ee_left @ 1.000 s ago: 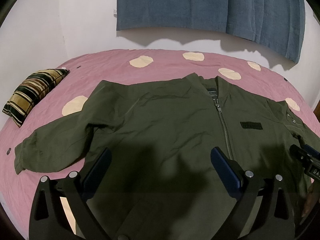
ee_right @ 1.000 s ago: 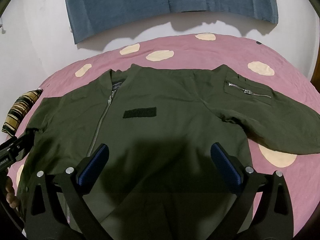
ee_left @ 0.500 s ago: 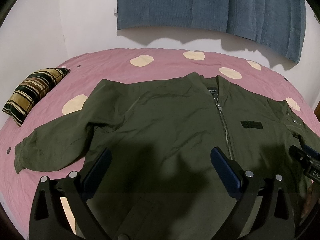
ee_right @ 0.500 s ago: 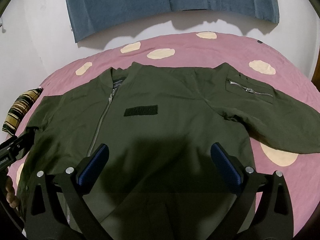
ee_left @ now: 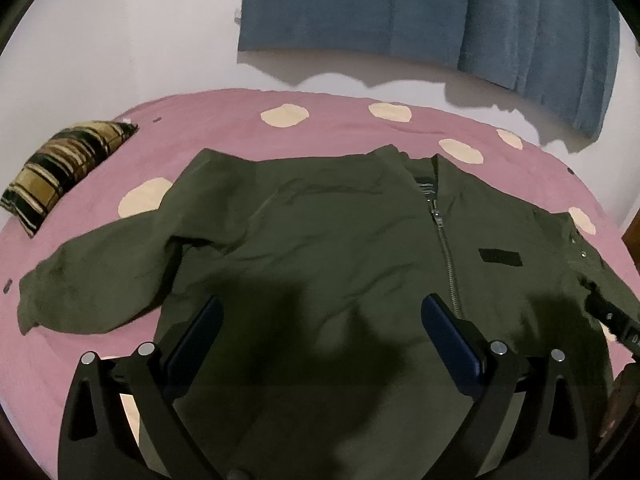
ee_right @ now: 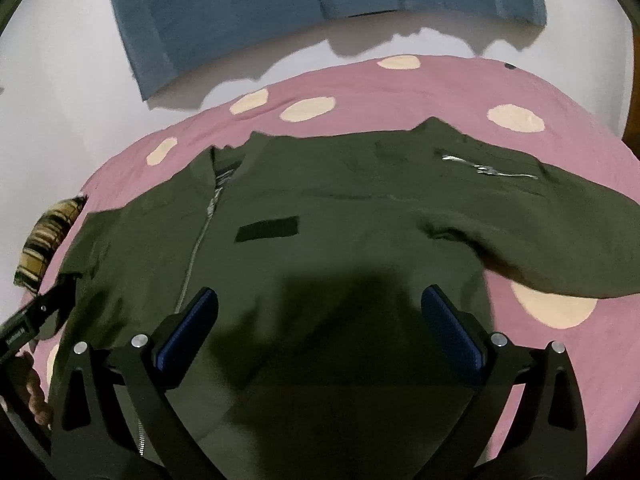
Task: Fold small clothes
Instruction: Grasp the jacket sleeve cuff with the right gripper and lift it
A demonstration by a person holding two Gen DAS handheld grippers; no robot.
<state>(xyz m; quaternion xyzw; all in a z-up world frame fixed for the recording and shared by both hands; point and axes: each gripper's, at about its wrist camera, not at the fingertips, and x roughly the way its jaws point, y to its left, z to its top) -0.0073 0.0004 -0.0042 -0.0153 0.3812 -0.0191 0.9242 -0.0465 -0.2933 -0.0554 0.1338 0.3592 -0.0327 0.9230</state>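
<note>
I see a pink bedspread with cream dots (ee_left: 340,120), the olive-green zip-front jacket (ee_left: 320,240) spread flat on it, front up. A striped cushion (ee_left: 64,164) lies far left. My left gripper (ee_left: 320,336) and right gripper (ee_right: 320,320) hover over the hem, jaws wide, empty.

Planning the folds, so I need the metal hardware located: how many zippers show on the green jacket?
2. The front zipper runs down the chest from the collar; a short pocket zipper lies on the sleeve toward the right, near the shoulder. The jacket lies front up, so others may be hidden.
</note>
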